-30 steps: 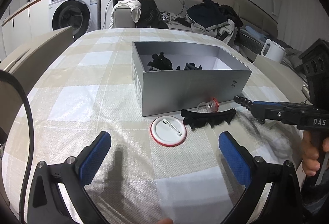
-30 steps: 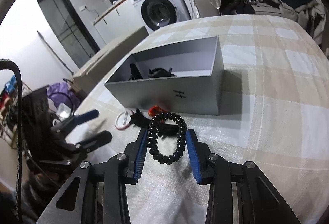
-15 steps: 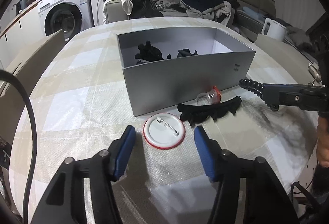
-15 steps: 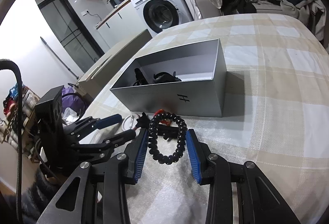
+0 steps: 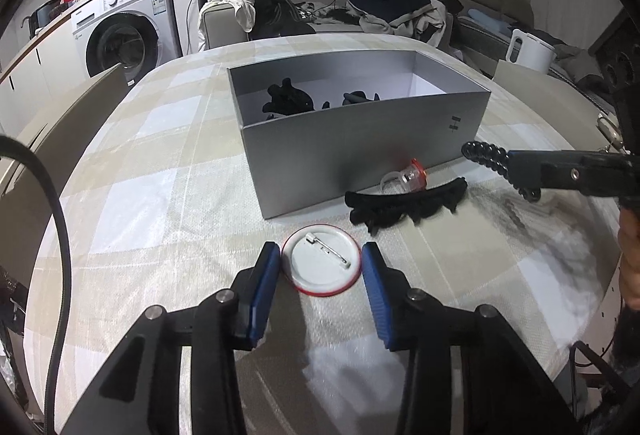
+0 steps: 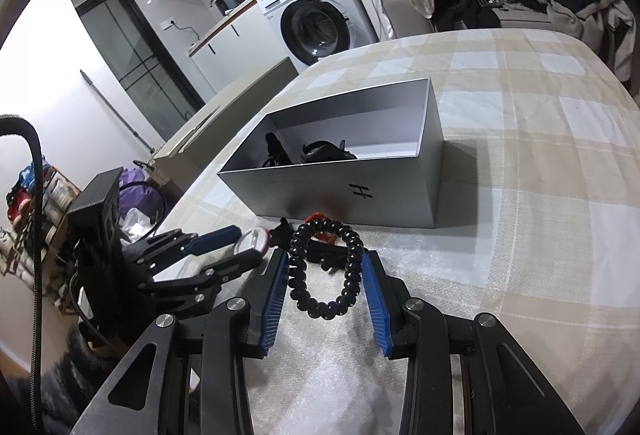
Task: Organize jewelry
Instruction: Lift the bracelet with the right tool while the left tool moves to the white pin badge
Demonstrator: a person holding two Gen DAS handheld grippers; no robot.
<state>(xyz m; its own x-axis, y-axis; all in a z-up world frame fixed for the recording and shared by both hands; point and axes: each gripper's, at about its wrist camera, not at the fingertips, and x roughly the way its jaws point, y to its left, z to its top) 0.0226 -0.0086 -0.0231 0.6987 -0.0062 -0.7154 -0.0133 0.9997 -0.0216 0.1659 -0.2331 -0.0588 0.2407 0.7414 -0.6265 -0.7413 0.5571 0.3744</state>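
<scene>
A round white pin badge with a red rim [image 5: 321,261] lies face down on the checked tablecloth; my left gripper [image 5: 321,261] has its blue pads closed against both sides of it. My right gripper [image 6: 325,271] is shut on a black bead bracelet [image 6: 325,271] and holds it above the cloth, right of the box front; the bracelet also shows in the left wrist view [image 5: 490,159]. An open silver box [image 5: 360,151] holds several black hair pieces [image 5: 288,101]. A black hair clip [image 5: 404,203] and a clear ring with a red stone [image 5: 408,177] lie in front of the box.
The table's round edge drops off at the left and right. A grey chair back [image 5: 60,127] stands at the left, a white kettle [image 5: 528,51] at the far right. A washing machine [image 5: 124,31] and a sofa with clothes [image 5: 392,7] are behind.
My left gripper moved forward and closed its pads from wide open onto the pin badge. My right gripper kept the bracelet and rose slightly.
</scene>
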